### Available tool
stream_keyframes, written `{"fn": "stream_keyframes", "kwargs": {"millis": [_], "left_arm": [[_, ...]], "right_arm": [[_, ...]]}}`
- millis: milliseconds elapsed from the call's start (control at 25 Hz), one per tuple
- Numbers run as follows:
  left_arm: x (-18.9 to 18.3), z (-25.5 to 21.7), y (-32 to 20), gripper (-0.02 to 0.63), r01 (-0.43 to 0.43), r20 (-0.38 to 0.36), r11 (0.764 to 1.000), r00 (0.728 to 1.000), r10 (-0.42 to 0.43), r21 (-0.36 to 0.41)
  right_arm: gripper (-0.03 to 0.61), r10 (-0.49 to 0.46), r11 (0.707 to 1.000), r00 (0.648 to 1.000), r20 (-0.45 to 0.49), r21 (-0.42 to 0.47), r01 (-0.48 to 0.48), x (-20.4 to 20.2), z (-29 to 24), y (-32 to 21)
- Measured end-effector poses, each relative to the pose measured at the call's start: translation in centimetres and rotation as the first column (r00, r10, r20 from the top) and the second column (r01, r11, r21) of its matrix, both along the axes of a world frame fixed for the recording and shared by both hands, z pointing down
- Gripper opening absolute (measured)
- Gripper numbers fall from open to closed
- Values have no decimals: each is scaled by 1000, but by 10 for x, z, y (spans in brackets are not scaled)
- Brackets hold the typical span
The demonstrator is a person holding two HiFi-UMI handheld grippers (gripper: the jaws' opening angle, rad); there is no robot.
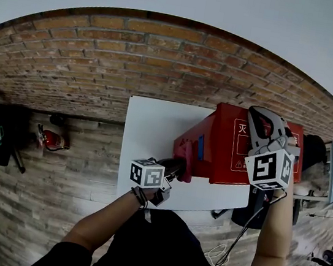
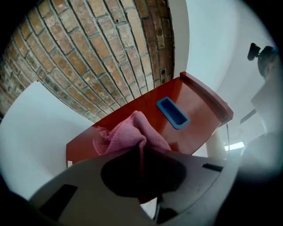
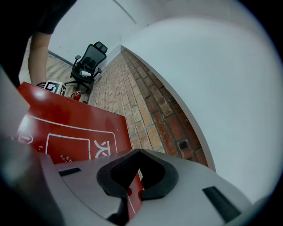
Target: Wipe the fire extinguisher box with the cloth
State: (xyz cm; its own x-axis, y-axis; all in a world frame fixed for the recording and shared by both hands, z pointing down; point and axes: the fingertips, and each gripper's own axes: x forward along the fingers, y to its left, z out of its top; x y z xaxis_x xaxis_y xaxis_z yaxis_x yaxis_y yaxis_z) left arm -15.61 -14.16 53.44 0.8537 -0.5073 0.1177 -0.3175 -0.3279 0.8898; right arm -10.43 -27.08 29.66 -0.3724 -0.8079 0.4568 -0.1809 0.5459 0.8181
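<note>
Two grippers work on the red fire extinguisher box (image 1: 226, 146) (image 2: 141, 106) (image 3: 66, 128), which lies on a white worktop (image 1: 155, 127) against a brick wall (image 1: 133, 62). The left gripper (image 1: 176, 169) (image 2: 141, 172) has its fingers pressed on a bunched pink cloth (image 1: 185, 168) (image 2: 128, 134). The cloth bulges out just ahead of the fingertips and touches the box's side panel. A blue recessed handle (image 2: 172, 112) (image 1: 200, 147) sits on that panel, a little beyond the fingers and to their right. The right gripper (image 1: 261, 119) (image 3: 135, 185) lies over the box's printed top face, which spreads to the left of its fingers. Those fingers are drawn nearly together, with a thin red strip of the box's edge pinched between the pads. A small red extinguisher (image 1: 53, 139) stands on the floor, well apart from the left fingers.
</note>
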Motion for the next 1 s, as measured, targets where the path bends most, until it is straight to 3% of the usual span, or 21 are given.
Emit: {"fn": "stream_keyframes", "kwargs": {"millis": [1000], "left_arm": [[0, -60, 1, 55, 31, -81, 998, 996, -26, 60]], "right_arm": [[18, -1, 1000, 1000, 1, 1, 1, 0, 0, 0]]}}
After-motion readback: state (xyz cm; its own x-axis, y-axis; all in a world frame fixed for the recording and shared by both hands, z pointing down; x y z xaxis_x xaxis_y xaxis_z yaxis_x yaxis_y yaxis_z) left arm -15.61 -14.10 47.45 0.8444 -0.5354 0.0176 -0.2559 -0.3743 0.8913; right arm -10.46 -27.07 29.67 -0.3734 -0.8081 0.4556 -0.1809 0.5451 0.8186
